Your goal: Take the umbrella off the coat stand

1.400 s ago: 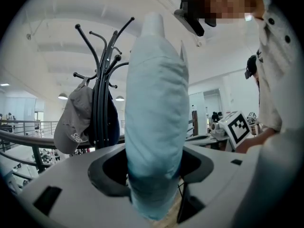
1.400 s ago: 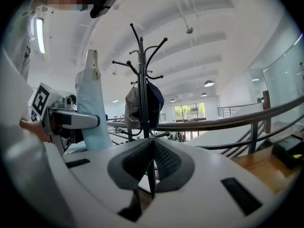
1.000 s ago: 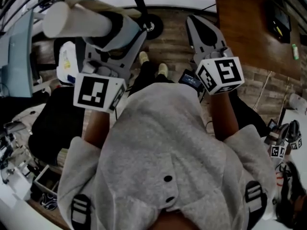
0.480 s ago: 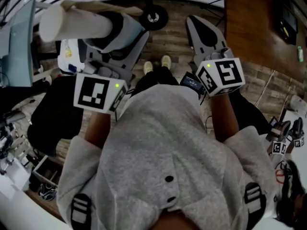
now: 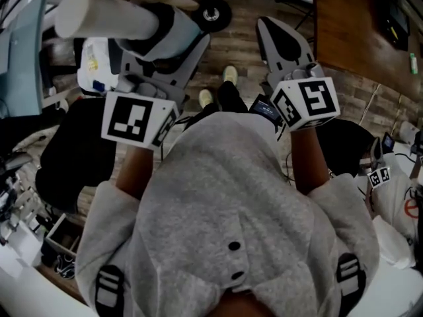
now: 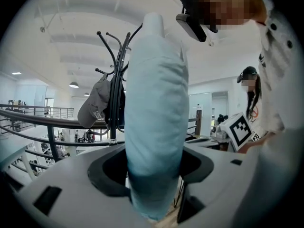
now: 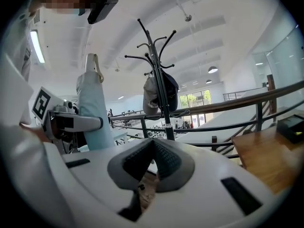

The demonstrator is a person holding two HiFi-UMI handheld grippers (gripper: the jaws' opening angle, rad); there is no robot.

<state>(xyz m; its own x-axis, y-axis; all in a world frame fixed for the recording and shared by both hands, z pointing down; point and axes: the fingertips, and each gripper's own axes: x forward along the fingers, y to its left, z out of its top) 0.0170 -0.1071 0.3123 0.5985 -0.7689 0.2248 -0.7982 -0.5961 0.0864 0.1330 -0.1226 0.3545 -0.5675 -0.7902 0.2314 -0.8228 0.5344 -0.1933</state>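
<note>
Umbrella off the stand, carried in the left gripper

The left gripper (image 6: 154, 171) had its jaws set wide and pressed on the furled pale-blue umbrella (image 6: 156, 103), which stood up between the pads and, in the head view, jutted out to the left. Behind it and clear of it stood the black coat stand (image 6: 115, 87), with a grey cap (image 6: 95, 107) hanging on it. The right gripper (image 7: 152, 161) had its jaws brought together, with nothing between them.

One each: umbrella (image 6: 156, 118), stand (image 7: 153, 56), perhaps cap (image 6: 95, 108)
</note>
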